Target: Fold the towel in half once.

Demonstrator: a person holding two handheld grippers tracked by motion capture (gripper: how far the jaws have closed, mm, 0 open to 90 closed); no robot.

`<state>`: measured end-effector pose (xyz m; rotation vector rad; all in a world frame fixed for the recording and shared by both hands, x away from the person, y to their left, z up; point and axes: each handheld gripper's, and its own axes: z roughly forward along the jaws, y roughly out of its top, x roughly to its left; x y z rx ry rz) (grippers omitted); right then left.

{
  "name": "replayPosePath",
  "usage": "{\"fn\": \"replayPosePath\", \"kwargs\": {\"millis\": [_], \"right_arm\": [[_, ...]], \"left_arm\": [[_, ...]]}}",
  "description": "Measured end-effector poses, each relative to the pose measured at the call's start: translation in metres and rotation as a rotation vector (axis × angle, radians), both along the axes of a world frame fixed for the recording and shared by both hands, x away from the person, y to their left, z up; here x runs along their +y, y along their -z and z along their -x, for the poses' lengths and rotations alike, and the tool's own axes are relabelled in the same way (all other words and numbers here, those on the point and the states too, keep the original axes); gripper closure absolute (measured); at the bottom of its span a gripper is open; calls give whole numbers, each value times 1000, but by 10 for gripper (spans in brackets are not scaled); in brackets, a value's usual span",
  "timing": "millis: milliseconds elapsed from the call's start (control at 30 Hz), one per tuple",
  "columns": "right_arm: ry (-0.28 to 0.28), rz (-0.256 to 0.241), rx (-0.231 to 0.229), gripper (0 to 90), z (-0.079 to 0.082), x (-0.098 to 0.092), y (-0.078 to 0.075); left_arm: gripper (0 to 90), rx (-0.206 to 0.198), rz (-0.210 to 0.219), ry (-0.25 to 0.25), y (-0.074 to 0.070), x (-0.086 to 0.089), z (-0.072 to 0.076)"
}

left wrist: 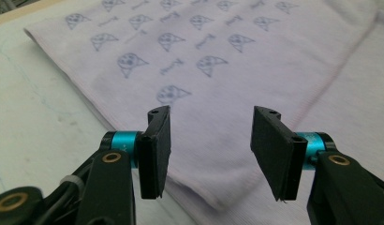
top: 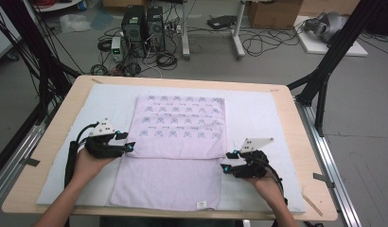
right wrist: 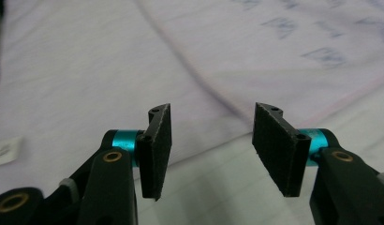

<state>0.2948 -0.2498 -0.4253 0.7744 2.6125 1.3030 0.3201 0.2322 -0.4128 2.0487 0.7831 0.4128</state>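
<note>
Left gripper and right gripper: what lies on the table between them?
In the high view, the pink towel lies between the left gripper and the right gripper, near the folded layer's edge. Both jaws stand open.

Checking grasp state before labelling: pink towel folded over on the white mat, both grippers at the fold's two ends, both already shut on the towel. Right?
Not quite. The left gripper and right gripper are both open, holding nothing. The left gripper view and the right gripper view each show the jaws spread apart with the towel lying free between them. The rest stands: the pink towel is folded over on the white mat, a gripper at each end of the fold.
</note>
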Motion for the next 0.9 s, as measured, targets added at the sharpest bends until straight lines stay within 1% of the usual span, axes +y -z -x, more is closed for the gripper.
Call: {"fn": "replayPosePath", "kwargs": {"millis": [67,100,167,200,233,300,333,367,400,433,467,500,533,567,633,667,700,767,833,900], "right_arm": [[-24,-2,-2,498,12,2,4],[-40,-8,4,511,18,4,5],[-62,2,11,525,28,8,9],[-77,-4,19,534,31,10,10],[-89,2,31,541,35,13,11],[-96,13,30,533,40,18,14],[-102,25,33,532,41,21,14],[-109,42,26,533,43,24,16],[-116,66,24,548,43,26,17],[-113,80,14,587,44,28,18],[-110,81,2,660,44,27,19],[-111,83,6,744,43,26,18],[-117,75,21,822,42,25,18],[-123,73,30,864,41,24,18],[-133,85,26,875,40,24,14],[-137,83,12,877,40,23,10],[-138,82,12,876,40,24,4],[-150,95,-4,876,37,27,-10],[-164,96,-7,875,30,35,-24],[-197,130,-1,871,19,51,-32]], "left_arm": [[481,-1,-3,6,3,0,10],[482,-3,-15,13,5,0,15],[483,-14,-37,16,7,-1,23],[483,-15,-41,19,8,-1,26],[483,-20,-40,21,10,0,28],[483,-21,-38,16,12,0,31],[483,-20,-36,11,13,1,32],[483,-18,-37,12,14,1,32],[483,-16,-39,13,15,1,32],[484,-17,-49,16,16,2,32],[485,-17,-51,14,17,2,32],[488,-18,-55,13,17,2,32],[491,-22,-59,16,17,3,32],[494,-26,-60,18,17,3,32],[496,-26,-49,13,16,3,32],[497,-27,-47,15,16,4,32],[499,-28,-43,14,16,4,32],[499,-28,-41,17,16,3,32],[499,-31,-43,23,15,2,32],[498,-29,-40,28,15,2,32]]}}
